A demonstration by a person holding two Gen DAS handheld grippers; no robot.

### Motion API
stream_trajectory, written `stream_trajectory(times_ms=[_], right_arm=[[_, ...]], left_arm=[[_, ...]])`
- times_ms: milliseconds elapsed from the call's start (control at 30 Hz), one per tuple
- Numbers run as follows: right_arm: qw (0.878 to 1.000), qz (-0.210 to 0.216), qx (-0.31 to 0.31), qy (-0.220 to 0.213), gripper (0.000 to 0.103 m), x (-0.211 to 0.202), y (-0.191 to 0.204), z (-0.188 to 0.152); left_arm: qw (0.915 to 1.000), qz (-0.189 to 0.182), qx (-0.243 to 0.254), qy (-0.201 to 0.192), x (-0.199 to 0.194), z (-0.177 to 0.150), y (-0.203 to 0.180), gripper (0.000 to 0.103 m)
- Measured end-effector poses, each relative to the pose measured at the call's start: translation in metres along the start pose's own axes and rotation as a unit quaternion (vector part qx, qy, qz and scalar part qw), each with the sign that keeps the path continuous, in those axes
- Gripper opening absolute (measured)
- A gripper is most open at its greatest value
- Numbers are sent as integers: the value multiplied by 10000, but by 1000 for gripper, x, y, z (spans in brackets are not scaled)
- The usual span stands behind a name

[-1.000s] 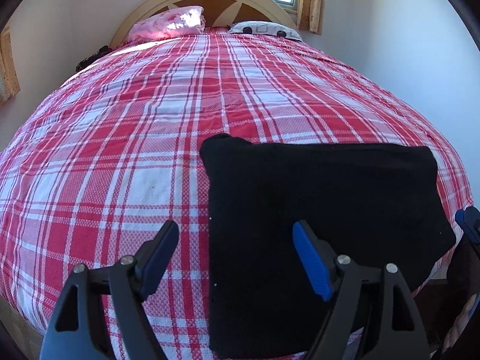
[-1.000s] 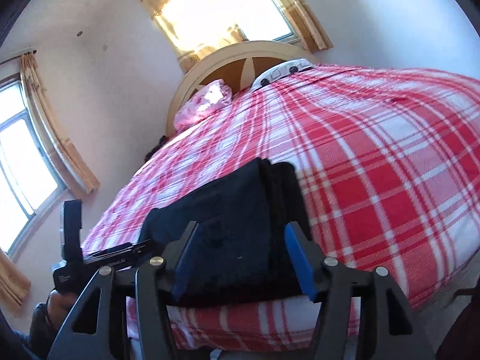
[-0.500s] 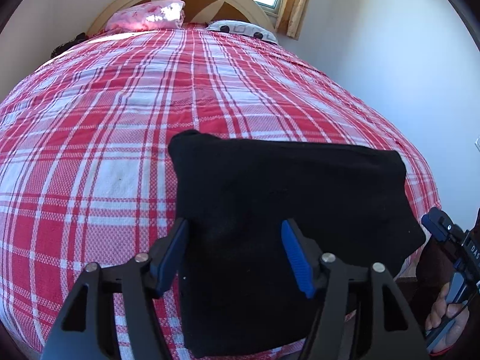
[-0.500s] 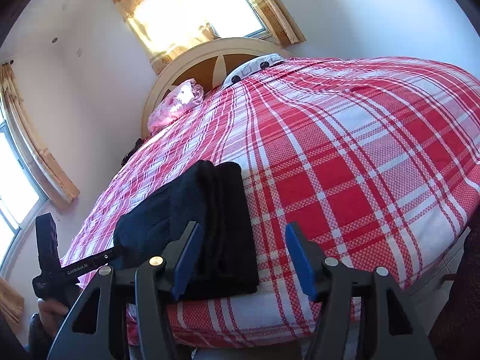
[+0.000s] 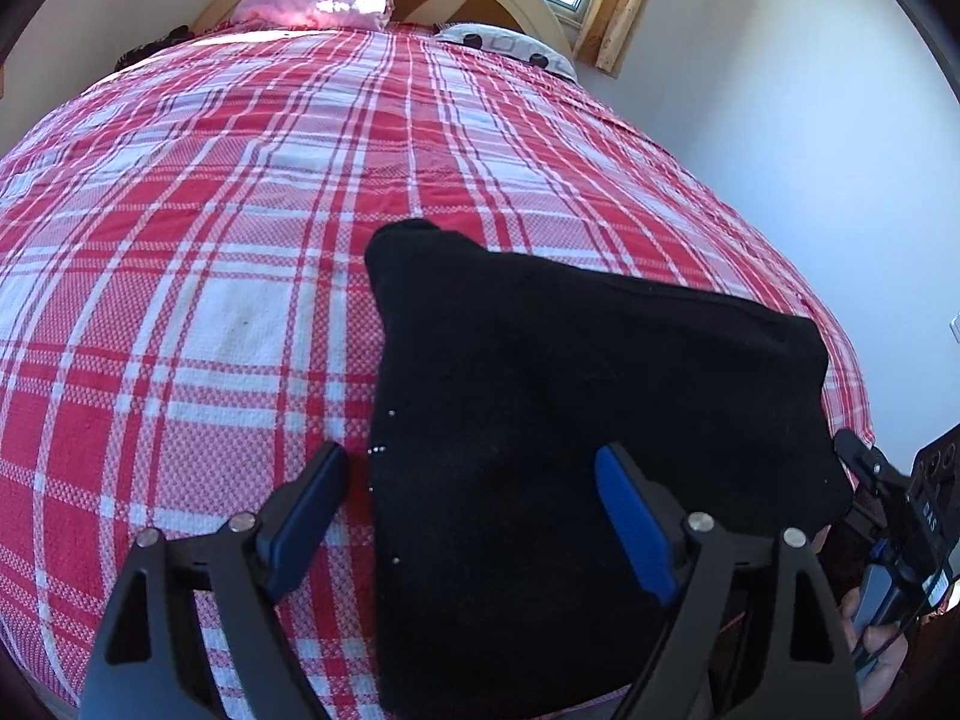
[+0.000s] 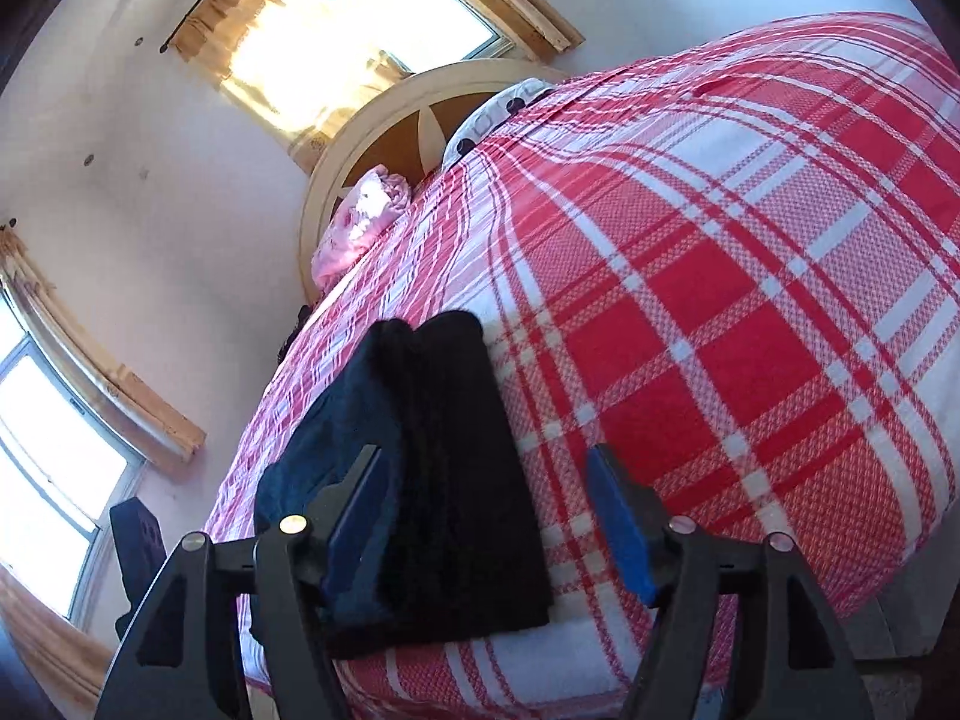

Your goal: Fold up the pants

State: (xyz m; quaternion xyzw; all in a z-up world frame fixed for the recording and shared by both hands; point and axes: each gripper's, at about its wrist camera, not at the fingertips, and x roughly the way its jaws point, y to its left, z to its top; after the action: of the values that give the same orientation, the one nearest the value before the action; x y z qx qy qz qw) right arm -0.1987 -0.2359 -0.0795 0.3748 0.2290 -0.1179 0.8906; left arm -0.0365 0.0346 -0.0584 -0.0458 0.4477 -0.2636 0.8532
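Sunlit bedroom, red plaid bedspread [image 5: 240, 276]; black pants [image 5: 570, 420] lie folded at its near edge, five o'clock. Left gripper [image 5: 468, 522] and right gripper [image 6: 486, 516], jaws just widening, hover spread and empty. Looks like the closing step; next, a tidy pinch or retreat.

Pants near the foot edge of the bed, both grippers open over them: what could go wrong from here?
1. The folded black pants lie at the edge of the plaid bedspread; a tug toward the person could slide them off.
2. The left gripper straddles the pants' left edge, so it may pinch bedspread along with fabric.
3. The right gripper faces stacked layers and might catch only some, undoing the fold.
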Motion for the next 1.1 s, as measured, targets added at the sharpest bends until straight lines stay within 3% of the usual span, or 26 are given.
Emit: stream_trajectory(times_ms=[100, 233, 367, 433, 567, 800, 933, 1033, 1100], right_arm=[[9996, -7, -154, 251, 71, 1, 13, -9], [9940, -282, -892, 564, 73, 9, 43, -21], [9895, -203, -1248, 704, 73, 13, 54, -24], [9918, -255, -1121, 561, 73, 10, 47, -19], [9992, -358, -128, 104, 73, -7, 10, -2], [9965, 373, 208, 715, 73, -2, 4, -16], [9953, 326, -162, 893, 73, 7, 28, -28], [9920, 576, -113, 1121, 73, 14, 33, -28], [9955, 316, -221, 862, 73, 12, 31, -21]], left_arm=[[10000, 22, 22, -14, 1, 0, -1, 88], [10000, 14, 37, 3, 3, 1, -1, 88], [10000, -11, 46, 23, 3, 2, 0, 88], [10000, -26, 54, 25, 3, 2, 0, 88], [10000, -11, 65, 29, 4, 1, -1, 89], [10000, 25, 88, 25, 5, 1, -3, 90], [9999, -6, 94, 47, 5, 2, -2, 90], [9999, -24, 92, 43, 5, 2, -1, 90], [9999, -26, 104, 32, 5, 2, -1, 90]])
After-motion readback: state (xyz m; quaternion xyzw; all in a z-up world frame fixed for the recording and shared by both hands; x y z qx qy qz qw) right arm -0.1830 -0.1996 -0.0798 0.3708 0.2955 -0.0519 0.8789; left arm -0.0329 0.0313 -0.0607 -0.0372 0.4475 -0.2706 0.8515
